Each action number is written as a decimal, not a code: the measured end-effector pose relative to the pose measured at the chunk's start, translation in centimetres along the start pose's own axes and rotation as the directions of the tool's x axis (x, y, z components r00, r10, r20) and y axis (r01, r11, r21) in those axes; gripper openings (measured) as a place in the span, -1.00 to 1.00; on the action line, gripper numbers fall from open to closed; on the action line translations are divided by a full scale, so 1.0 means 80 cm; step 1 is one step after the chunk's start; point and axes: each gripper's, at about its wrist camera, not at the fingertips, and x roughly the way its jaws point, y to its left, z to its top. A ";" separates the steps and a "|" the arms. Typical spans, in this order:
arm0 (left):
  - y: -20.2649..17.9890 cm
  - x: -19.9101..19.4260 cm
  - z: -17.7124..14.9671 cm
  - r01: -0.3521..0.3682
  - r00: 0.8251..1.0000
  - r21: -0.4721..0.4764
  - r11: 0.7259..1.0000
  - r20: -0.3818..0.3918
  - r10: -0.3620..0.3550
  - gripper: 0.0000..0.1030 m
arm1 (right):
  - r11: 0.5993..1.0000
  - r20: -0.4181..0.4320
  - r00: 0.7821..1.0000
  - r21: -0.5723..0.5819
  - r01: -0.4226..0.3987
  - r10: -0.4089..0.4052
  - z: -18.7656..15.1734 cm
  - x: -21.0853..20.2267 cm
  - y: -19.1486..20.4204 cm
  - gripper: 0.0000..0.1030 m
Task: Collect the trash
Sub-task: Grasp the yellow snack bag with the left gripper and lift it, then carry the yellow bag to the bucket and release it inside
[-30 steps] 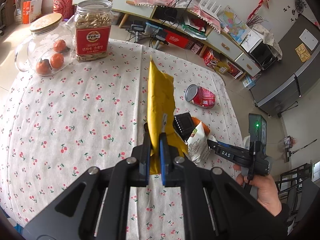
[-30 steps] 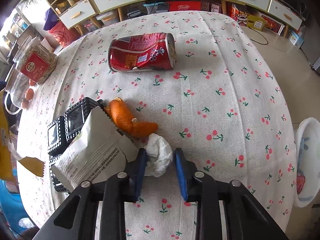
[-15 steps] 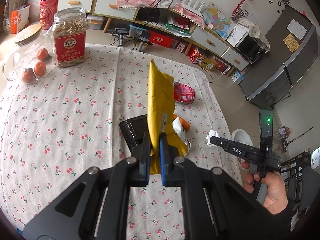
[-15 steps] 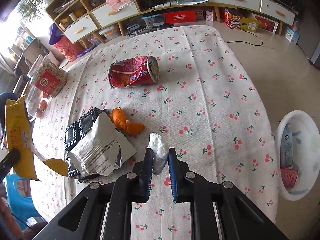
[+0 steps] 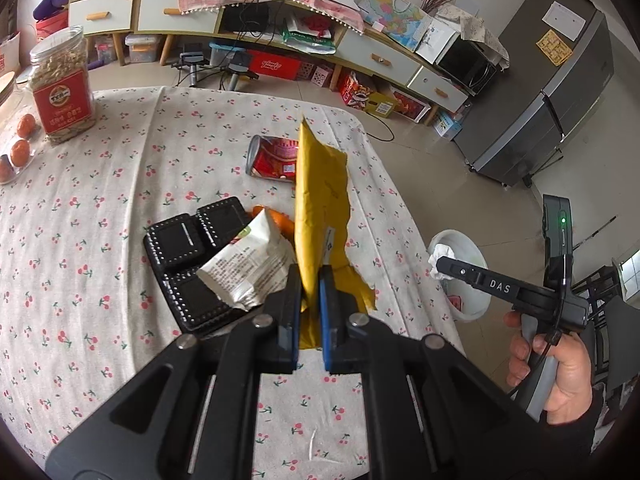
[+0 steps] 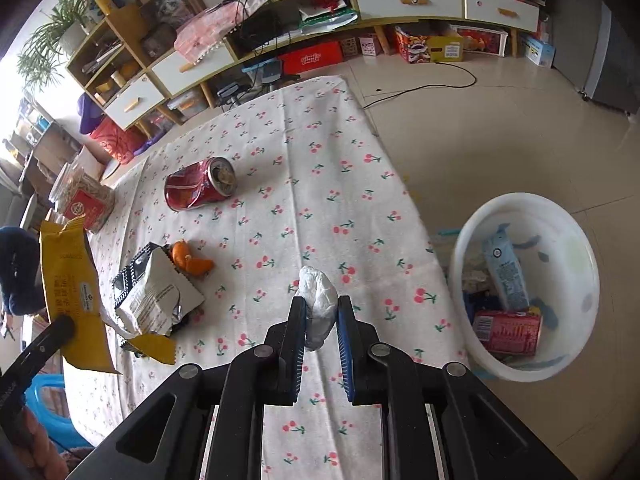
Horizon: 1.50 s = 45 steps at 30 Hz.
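Tablecloth (image 6: 280, 208), white cotton w/ red cherry print, covers a rounded table. Round white plastic tub (image 6: 576, 236) sits on the floor right of it, holding a red can & blue packet. Yellow wrapper (image 5: 320, 200), crinkly w/ torn edges, stands upright, pinched flat in the left gripper (image 5: 309, 280). Black ribbed tray (image 5: 180, 248) lies near-left under a silvery foil bag (image 5: 248, 268), orange peel just beyond. Dented red can (image 6: 200, 186) lies on its side, farther back. Crumpled white tissue (image 6: 318, 300) is squeezed between the right gripper (image 6: 322, 308) fingers, above the cloth's right edge.
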 end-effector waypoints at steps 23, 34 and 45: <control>-0.247 0.168 -0.021 0.183 0.978 0.243 0.953 -0.144 -0.151 -0.82 | 0.941 0.017 0.989 0.309 0.137 -0.150 -0.041 -0.067 -0.289 -0.69; -0.275 0.211 -0.028 0.151 0.982 0.297 0.943 -0.155 -0.109 0.09 | 0.934 0.021 0.991 0.337 0.120 -0.134 -0.041 -0.069 -0.321 -0.69; -0.208 0.164 -0.034 -0.025 0.989 0.312 0.950 -0.129 0.069 0.70 | 0.952 0.011 0.989 0.274 0.138 -0.147 -0.030 -0.060 -0.290 -0.69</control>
